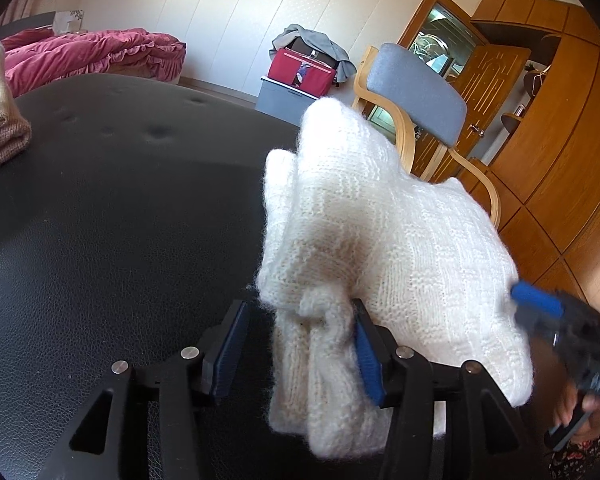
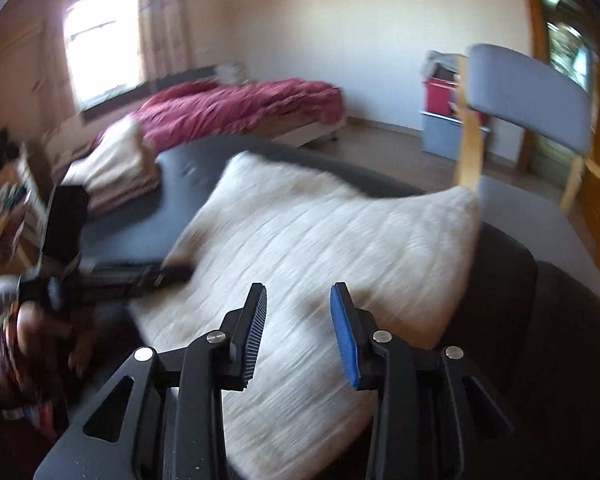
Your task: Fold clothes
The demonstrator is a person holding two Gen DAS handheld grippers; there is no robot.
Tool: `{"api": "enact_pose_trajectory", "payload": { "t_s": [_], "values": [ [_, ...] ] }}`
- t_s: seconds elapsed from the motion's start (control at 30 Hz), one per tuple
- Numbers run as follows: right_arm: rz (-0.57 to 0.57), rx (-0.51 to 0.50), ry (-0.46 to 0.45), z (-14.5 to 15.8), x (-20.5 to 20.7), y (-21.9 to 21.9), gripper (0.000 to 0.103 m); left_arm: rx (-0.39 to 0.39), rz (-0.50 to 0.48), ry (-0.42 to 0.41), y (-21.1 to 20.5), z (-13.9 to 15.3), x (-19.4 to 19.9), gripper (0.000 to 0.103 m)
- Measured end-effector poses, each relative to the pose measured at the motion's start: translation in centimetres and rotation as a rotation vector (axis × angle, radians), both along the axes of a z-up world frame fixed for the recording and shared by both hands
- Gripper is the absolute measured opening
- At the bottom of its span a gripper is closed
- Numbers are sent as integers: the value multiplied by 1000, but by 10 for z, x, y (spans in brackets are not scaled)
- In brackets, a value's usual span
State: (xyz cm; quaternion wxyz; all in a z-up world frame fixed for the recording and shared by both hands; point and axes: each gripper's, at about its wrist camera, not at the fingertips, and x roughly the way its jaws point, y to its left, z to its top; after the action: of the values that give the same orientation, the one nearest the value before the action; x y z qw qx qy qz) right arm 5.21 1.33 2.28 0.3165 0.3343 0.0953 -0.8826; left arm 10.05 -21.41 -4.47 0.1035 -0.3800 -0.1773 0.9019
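Observation:
A white knit sweater (image 1: 380,240) lies folded on a black leather surface (image 1: 120,220). My left gripper (image 1: 299,304) is open around the sweater's thick folded edge. The cloth rests against the right pad (image 1: 366,356), and a gap shows at the left pad. In the right wrist view, which is blurred, the same sweater (image 2: 320,232) spreads across the surface. My right gripper (image 2: 299,286) hovers above it, open, with nothing between its fingers. That right gripper (image 1: 540,300) also shows at the sweater's right edge in the left wrist view. The left gripper (image 2: 140,276) sits at the sweater's left edge.
A folded beige knit (image 1: 0,128) lies at the surface's left end, part of a small stack (image 2: 116,168). A chair with a grey back (image 1: 416,88) stands just beyond the surface. Farther off are a red-covered bed (image 1: 92,52), a red bag on a grey box (image 1: 300,68) and wooden cabinets (image 1: 560,140).

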Motion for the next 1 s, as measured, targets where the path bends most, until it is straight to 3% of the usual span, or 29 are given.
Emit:
{"api": "enact_pose_trajectory", "payload": {
  "t_s": [0.17,0.27,0.4,0.47,0.53,0.57,0.63,0.73,0.83,1.0],
  "values": [
    [28,134,-45,-41,22,-14,36,-1,2,-1,-1,0,-1,54],
    [-19,29,-84,-45,24,-1,37,-14,12,4,-1,7,2,53],
    [-38,-103,-158,-41,18,16,41,59,13,20,-9,25,-2,52],
    [-68,-191,-140,-27,19,31,42,55,30,37,-16,39,-12,52],
    [-127,-289,-102,-12,19,50,58,42,38,31,-23,47,-25,52],
    [-173,-338,-97,-9,14,62,74,48,26,14,-25,48,-35,52],
    [-264,-431,-103,-5,1,85,83,91,-15,-26,-28,45,-53,52],
    [-324,-533,-232,-19,-27,105,84,187,-67,-123,-33,31,-77,52],
    [-353,-576,-351,-39,-54,110,84,209,-90,-168,-34,22,-88,52],
    [-362,-598,-445,-61,-79,104,84,209,-124,-215,-35,15,-100,53]
  ]
}}
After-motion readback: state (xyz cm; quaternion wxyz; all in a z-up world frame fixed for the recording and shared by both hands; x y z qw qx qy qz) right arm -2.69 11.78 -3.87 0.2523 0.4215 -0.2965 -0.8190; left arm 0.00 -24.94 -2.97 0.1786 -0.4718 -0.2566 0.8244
